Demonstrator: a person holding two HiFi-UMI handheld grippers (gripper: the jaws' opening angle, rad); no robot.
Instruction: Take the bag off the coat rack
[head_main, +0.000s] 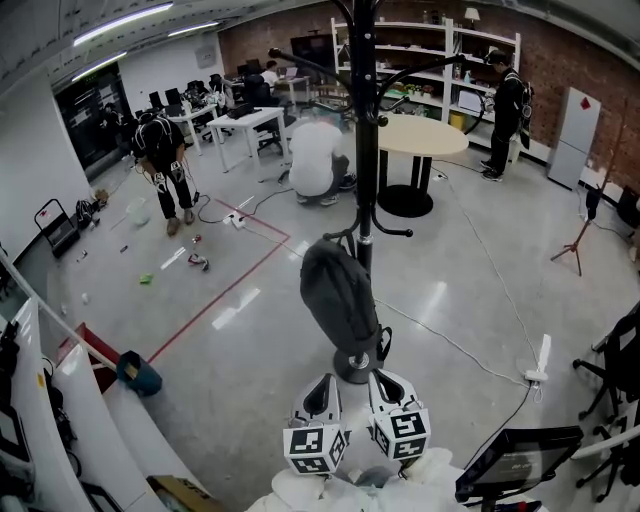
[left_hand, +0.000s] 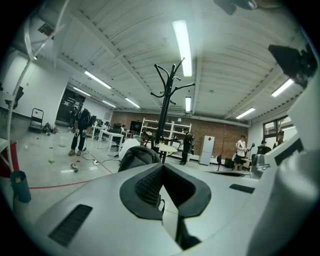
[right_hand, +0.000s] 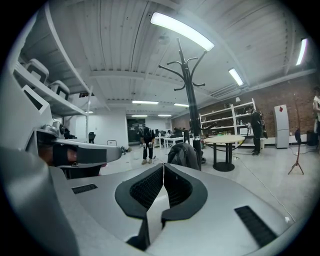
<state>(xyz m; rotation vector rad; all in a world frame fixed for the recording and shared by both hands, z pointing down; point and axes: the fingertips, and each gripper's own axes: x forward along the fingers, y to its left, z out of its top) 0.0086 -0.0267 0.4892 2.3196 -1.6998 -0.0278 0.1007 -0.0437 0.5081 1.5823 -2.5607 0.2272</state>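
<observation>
**Both claws shut and empty, bag hanging low on the rack**

Here we are in front of the coat rack (head_main: 365, 150), and the bag (head_main: 340, 295), dark grey and slouchy, hangs low on the near side of the pole. Its top sits up by the lowest hooks and its bottom is close to the base. The left gripper (head_main: 324, 380) and right gripper (head_main: 386, 378) sit side by side just short of that base. In each gripper view the ribbed pads meet in a thin seam, with nothing pinched between them. So the claws are closed and holding nothing, and the bag is a little way ahead of both tips.

What could go wrong? My guess is the rack itself. It is a tall thin pole on a small foot, so a sideways tug on the bag instead of a lift off the hook could rock it or tip it over. The strap is hard to make out from here, and a grab at loose fabric might slip. A white cable (head_main: 450, 340) runs across the floor beside the base, which is something to trip on.

As for writing, I can read none. The grippers' cubes carry black-and-white square patterns, and a white cabinet (head_main: 577, 135) far back has a red diamond sticker, too small to read.
</observation>
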